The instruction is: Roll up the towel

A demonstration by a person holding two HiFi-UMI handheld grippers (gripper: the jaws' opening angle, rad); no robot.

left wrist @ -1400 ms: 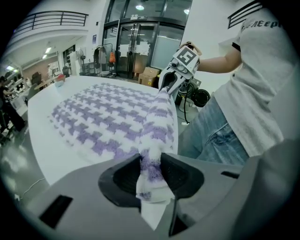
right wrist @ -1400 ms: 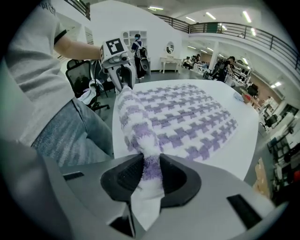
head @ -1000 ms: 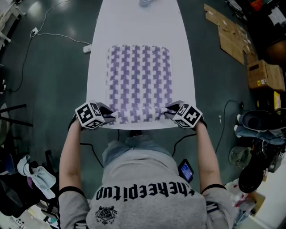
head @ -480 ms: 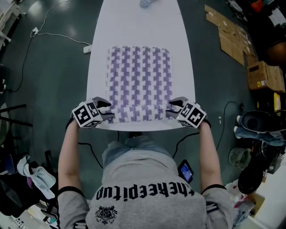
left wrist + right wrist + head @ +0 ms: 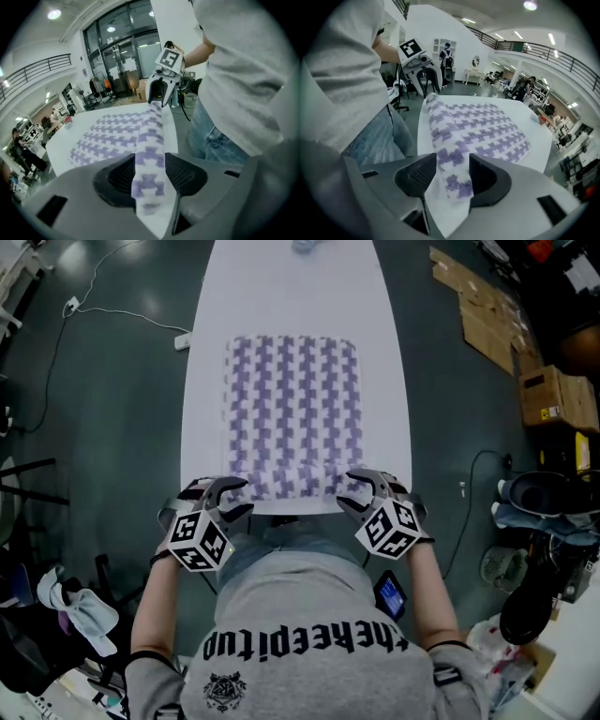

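**Tabletop (image 5: pixel 291 296) with towel (image 5: pixel 292 399), near end in both grippers**

White and long, the tabletop carries the purple-checked towel flat along its middle. The towel's near end is bunched into a ridge at the tabletop's near edge. The left gripper (image 5: pixel 228 495) is at the near left corner and the right gripper (image 5: pixel 354 491) at the near right. Both pairs of jaws are opening, each with a towel corner between them that touches both pads.
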